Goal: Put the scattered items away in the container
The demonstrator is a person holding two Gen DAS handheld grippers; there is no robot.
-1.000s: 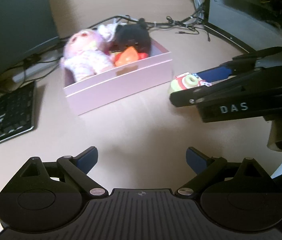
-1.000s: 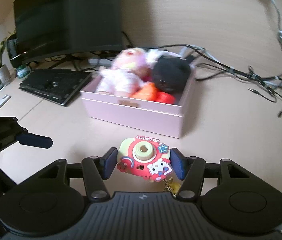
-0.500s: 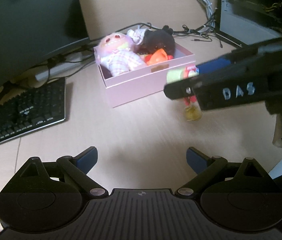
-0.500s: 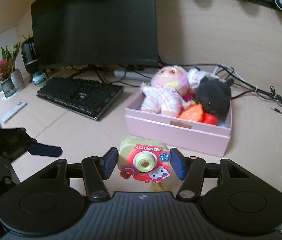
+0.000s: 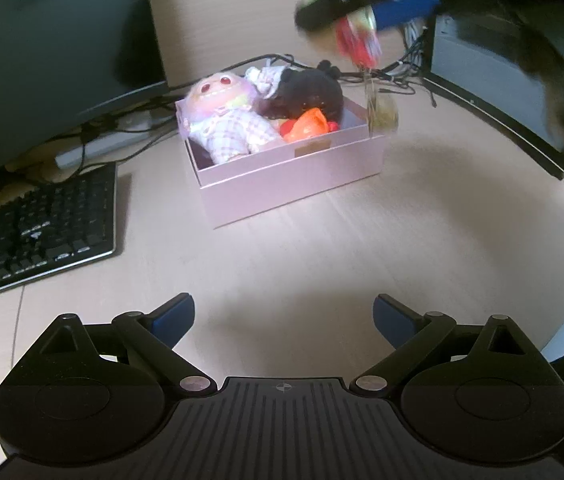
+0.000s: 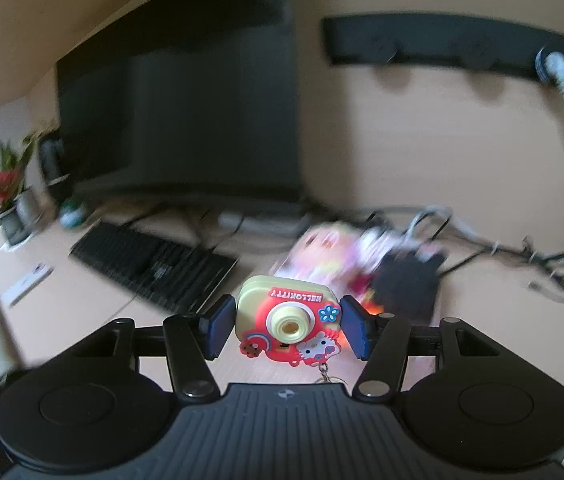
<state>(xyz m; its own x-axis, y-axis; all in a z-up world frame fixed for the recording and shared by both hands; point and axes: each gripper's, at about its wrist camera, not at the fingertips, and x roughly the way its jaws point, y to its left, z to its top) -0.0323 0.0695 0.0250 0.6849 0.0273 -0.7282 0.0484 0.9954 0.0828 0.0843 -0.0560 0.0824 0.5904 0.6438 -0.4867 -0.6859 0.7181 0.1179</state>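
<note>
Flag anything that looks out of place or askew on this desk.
Nothing looks damaged or spilled. The toy camera is off the desk, clamped in the right gripper, its keychain charm dangling beside the pink box. The doll and black plush pile above the box rim.

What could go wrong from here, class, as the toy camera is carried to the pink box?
1. The toy camera is gripped only by its sides, so it might slip out.
2. Its dangling charm could catch on the box rim.
3. The box already holds a doll and other toys, so the camera may perch and roll out.
</note>
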